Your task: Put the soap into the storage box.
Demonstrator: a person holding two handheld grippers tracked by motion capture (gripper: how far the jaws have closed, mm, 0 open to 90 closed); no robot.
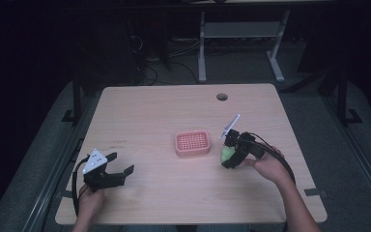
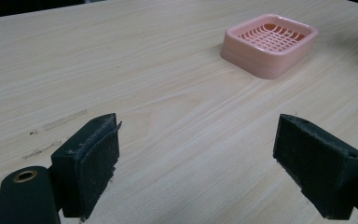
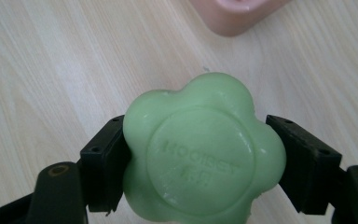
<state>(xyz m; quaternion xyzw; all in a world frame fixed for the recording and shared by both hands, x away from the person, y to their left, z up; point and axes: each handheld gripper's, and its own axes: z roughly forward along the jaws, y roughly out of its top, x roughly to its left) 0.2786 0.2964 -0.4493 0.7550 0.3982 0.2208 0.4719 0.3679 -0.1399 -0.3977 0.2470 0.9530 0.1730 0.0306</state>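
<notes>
A pink slotted soap dish (image 1: 192,143) sits near the middle of the wooden table (image 1: 164,111); it shows far right in the left gripper view (image 2: 270,43) and at the top edge of the right gripper view (image 3: 235,16). My right gripper (image 1: 228,153) is just right of the dish, shut on a green flower-shaped soap (image 3: 203,151), seen as a green blob (image 1: 227,153) from above. My left gripper (image 1: 122,163) stands open near the table's front left, its jaws wide apart with bare wood between them (image 2: 196,158).
A round cable hole (image 1: 221,96) lies near the table's far edge. Faint marks (image 2: 56,130) cross the wood by the left gripper. Beyond the table, a desk frame (image 1: 202,48) and cables stand on the dark floor.
</notes>
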